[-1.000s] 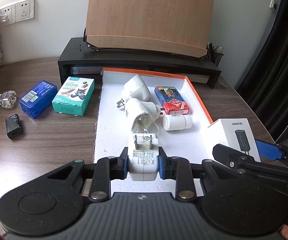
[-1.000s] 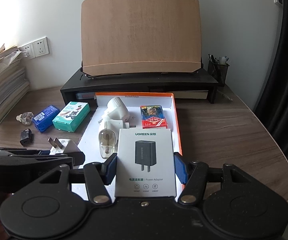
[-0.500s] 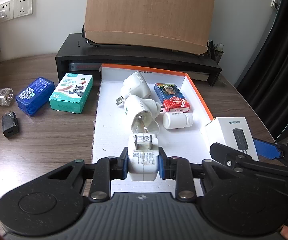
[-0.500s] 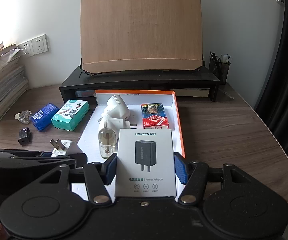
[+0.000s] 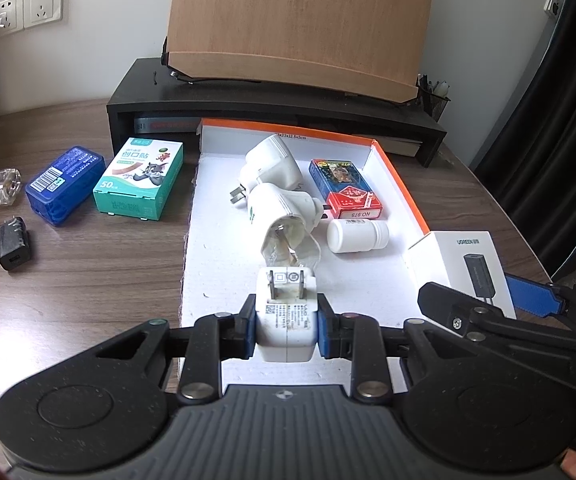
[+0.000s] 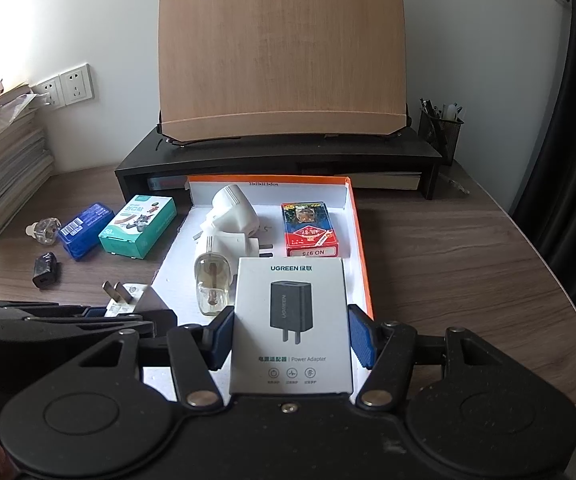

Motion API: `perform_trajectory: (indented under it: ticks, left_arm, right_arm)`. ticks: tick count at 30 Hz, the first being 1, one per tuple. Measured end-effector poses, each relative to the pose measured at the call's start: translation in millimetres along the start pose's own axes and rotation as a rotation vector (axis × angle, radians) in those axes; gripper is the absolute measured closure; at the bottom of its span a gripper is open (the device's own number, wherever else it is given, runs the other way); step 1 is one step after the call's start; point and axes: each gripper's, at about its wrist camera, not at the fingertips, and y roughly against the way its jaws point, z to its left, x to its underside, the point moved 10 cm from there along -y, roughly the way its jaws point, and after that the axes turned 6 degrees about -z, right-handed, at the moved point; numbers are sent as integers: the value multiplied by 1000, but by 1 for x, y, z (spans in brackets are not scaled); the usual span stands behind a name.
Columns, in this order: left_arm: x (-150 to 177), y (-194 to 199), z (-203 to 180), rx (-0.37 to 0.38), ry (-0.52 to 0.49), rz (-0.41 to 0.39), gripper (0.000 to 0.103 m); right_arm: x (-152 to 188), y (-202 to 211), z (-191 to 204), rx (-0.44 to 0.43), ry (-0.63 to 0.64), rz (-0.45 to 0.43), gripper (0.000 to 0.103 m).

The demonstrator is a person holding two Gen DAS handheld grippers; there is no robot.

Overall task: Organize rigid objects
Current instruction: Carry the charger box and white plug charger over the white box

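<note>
Over the tray [image 5: 224,240], left hand-held gripper [image 5: 286,330] clamps white charger [image 5: 286,320], right hand-held gripper [image 6: 291,336] clamps UGREEN box [image 6: 291,320], hiding white bottle [image 5: 357,236].

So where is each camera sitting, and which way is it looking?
Left wrist: on the left gripper, facing forward over the white tray; its fingers clamp a white charger, and the right gripper shows at the right edge.
Right wrist: on the right gripper, facing the same way; it clamps the UGREEN box, with the left gripper at its left.
Both see the tray, the playing-card box and the wooden stand.
</note>
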Motion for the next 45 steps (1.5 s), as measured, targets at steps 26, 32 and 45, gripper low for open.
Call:
perform_trajectory:
  ticks: [26, 32, 45]
  left_arm:
    - [0, -1, 1, -4, 6, 6, 74]
    - [0, -2, 2, -7, 6, 7, 74]
    - [-1, -6, 6, -11, 7, 11, 74]
  right_arm:
    - [6, -1, -5, 8, -3, 6, 32]
    - [6, -3, -5, 7, -3, 14, 32]
    - [6, -9, 0, -6, 5, 28, 32]
